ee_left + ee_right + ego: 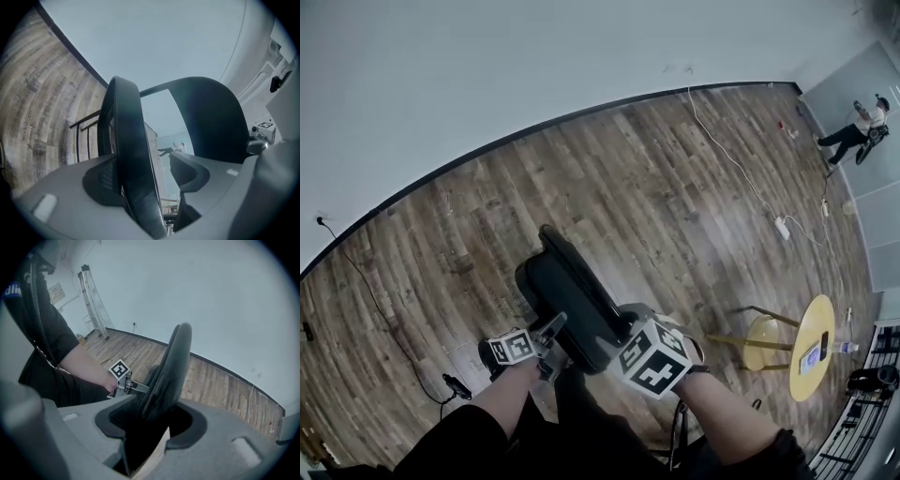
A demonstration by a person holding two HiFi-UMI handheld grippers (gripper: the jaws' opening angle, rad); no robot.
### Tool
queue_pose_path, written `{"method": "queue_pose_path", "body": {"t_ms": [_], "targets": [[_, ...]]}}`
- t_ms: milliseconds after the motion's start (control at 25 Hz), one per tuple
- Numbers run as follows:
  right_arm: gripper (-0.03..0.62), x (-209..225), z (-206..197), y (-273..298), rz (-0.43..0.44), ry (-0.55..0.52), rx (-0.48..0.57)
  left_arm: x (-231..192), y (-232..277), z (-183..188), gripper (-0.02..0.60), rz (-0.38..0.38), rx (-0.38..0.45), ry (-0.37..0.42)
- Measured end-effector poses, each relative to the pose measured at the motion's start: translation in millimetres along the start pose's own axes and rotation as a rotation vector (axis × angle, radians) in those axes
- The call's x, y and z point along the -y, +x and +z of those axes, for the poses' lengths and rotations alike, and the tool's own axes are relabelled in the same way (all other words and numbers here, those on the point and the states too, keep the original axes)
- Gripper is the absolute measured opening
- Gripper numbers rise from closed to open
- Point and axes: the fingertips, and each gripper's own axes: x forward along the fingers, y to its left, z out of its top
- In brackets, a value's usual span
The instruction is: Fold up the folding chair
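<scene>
Left tongs: half open, set astride a black panel of the folding chair; one pad is touched, a gap is left at the other. Folding chair: held between both tongs over the wooden floor. Right tongs: closed on the folding chair's edge. Round yellow worktop: well right of the folding chair.

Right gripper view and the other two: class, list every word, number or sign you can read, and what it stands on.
No text reads whole.
Blue patch at the person's shoulder: white letters, cut off, unreadable.
Paper on the wall: too blurred.
Marker cubes: square patterns, no letters.
</scene>
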Motion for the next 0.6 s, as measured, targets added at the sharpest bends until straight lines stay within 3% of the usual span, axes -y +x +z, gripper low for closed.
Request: {"method": "queue_pose_path", "body": {"t_ms": [600], "targets": [[0.178, 33.4, -2.9, -19.8, 0.006, 0.004, 0.01, 50.0, 74.9, 6.3, 0.253, -0.003, -0.089, 0.147]]}}
